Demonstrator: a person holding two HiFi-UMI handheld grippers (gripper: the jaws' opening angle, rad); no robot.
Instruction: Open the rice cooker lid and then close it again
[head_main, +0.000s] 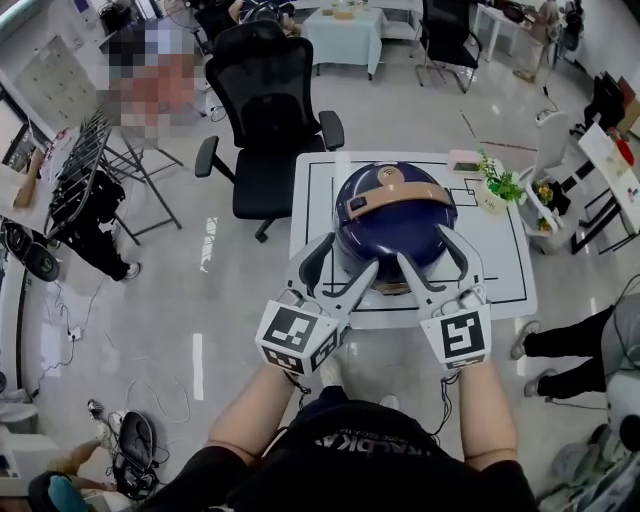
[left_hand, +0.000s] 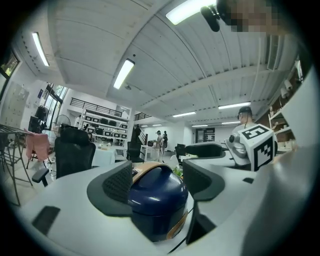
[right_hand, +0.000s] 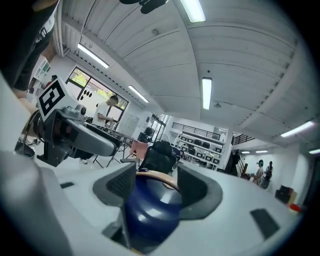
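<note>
Both grippers staged at the cooker's front, lid shut.
Left gripper (head_main: 345, 262) and right gripper (head_main: 428, 255), jaws spread wide and empty, flank the near side of the navy rice cooker (head_main: 392, 215) on the white table (head_main: 318, 200), probably lining up on the lid; black office chair (head_main: 265, 100) beyond.

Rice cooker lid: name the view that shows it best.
Head view. It shows most of the closed rice cooker lid from above, tan handle included. Both gripper views look at it from the side, partly cut off by their open jaws.
</note>
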